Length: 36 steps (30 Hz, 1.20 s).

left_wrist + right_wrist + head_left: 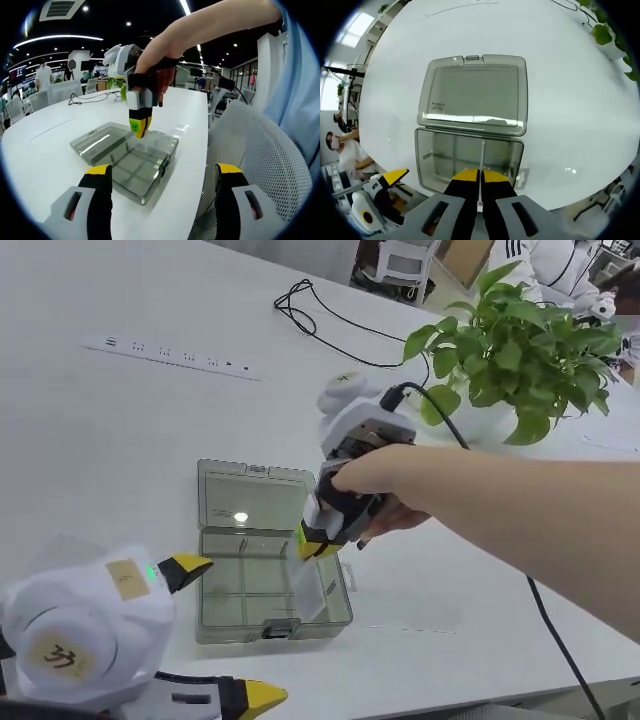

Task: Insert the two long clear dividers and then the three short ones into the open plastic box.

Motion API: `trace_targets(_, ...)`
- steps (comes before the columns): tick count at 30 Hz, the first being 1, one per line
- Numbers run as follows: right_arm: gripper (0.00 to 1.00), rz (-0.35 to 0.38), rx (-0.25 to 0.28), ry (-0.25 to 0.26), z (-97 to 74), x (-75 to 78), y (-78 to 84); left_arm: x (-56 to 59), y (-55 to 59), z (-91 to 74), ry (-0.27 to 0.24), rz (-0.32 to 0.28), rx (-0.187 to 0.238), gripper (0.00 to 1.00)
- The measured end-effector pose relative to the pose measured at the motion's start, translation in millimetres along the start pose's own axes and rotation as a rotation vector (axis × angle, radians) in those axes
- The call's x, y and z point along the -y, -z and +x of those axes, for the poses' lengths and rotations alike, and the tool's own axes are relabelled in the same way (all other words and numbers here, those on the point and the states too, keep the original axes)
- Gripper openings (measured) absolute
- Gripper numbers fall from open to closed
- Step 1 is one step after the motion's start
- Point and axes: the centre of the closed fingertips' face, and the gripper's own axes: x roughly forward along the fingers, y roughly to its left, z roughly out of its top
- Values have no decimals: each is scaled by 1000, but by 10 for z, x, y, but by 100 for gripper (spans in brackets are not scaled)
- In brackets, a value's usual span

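R gripper (pixel 480 175), held in the person's hand (pixel 385 485), has its jaws pressed together on a thin clear divider (pixel 481 152), pinching it edge-on. In the head view the R gripper (pixel 318 548) points down over the right part of the open plastic box (pixel 275 628), and the divider (pixel 308 585) shows as a pale pane reaching down inside the box. Whether it touches the floor of the box can't be told. In the right gripper view the box (pixel 427 165) sits just ahead of the jaws, its lid (pixel 475 92) folded flat on the table behind it. Clear partitions (pixel 454 152) already stand in the left part of the box, forming a grid.

L gripper (pixel 222 630) sits low at the near-left of the box w/ jaws spread wide, holding nothing. In its own view the L gripper (pixel 163 170) looks across the box (pixel 125 162) at the R gripper (pixel 139 125) coming down from above.

Further out on the white table (pixel 120 440): a potted plant (pixel 515 345), black cable (pixel 330 325), and power strip (pixel 170 357), all well apart from the box.
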Motion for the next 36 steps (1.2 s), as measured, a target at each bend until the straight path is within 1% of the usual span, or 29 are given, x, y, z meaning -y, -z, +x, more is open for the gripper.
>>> trace_targets(11,1,-24,-19,13,34,-5,3,-21,13,-12,-6,-2,-4,86)
trace_targets(14,1,-18,-19,10,48,-2,5,-31,24,-14,-9,-5,-6,86)
trace_targets(21,2,-32,-16,16,89,-7,-7,-25,65,-22,-9,-9,-16,85)
trace_targets(25,2,-28,-15,14,110,7,-14,-32,68,-27,-12,-13,-17,85)
trace_targets(30,2,-40,-10,18,152,8,-22,-35,66,-25,-12,-13,-19,85)
trace_targets(36,2,-49,-5,18,219,77,-90,-33,68,-29,-14,-13,-21,85)
